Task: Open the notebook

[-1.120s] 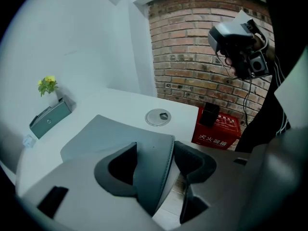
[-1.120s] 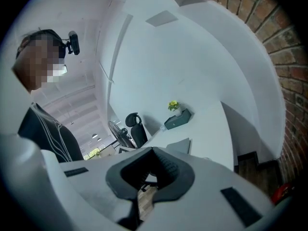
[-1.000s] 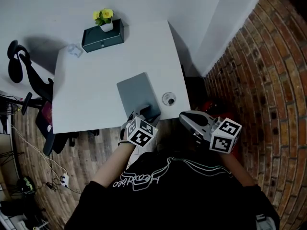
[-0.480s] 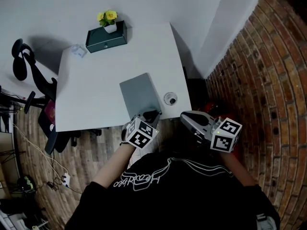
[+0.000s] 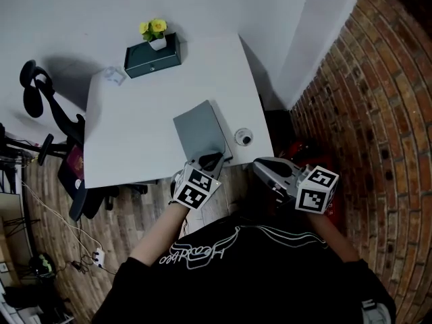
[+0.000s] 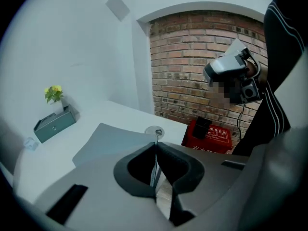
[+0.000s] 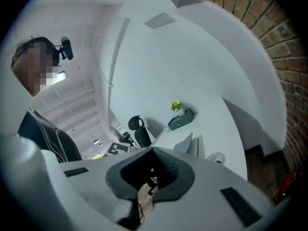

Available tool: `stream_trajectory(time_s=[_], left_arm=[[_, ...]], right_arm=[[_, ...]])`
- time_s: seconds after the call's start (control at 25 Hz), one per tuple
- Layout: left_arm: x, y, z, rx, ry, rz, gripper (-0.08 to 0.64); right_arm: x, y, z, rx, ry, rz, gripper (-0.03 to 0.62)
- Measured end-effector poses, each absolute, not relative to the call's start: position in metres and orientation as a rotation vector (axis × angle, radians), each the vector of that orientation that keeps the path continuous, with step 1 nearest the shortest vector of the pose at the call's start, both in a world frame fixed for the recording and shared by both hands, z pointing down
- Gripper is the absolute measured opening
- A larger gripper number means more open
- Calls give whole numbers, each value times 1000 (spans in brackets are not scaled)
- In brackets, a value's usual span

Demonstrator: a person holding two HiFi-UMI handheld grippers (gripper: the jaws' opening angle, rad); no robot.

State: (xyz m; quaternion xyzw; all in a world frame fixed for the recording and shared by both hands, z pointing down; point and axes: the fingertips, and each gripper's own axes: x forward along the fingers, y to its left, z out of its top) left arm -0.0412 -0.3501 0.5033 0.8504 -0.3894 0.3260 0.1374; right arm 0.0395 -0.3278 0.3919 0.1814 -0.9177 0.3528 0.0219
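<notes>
Head view: notebook (image 5: 201, 132) lies near-right on table (image 5: 135, 127); L gripper (image 5: 210, 159) at its near edge, R gripper (image 5: 264, 167) off-table, right.
L gripper view: jaws pinch notebook's thin edge.
R gripper view: jaws together, empty.

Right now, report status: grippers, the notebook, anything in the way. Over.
Left hand-held gripper shut on notebook cover's near edge. Right hand-held gripper shut, empty, off the table. Cover partly lifted. Round grommet beside notebook, apart; nothing blocking.
</notes>
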Motion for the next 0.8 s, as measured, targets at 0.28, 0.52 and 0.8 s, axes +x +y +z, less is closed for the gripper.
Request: stream_trajectory(time_s=[0.28, 0.52, 0.8], left_arm=[[-53, -344, 484, 2459, -1141, 884, 38], [-64, -337, 469, 2450, -1171, 809, 37], [-85, -324, 453, 2455, -1262, 721, 35]], right_arm=[[26, -317, 381, 573, -2854, 1098, 2], [20, -309, 376, 580, -2859, 1088, 2], [4, -295, 375, 553, -2857, 1073, 2]])
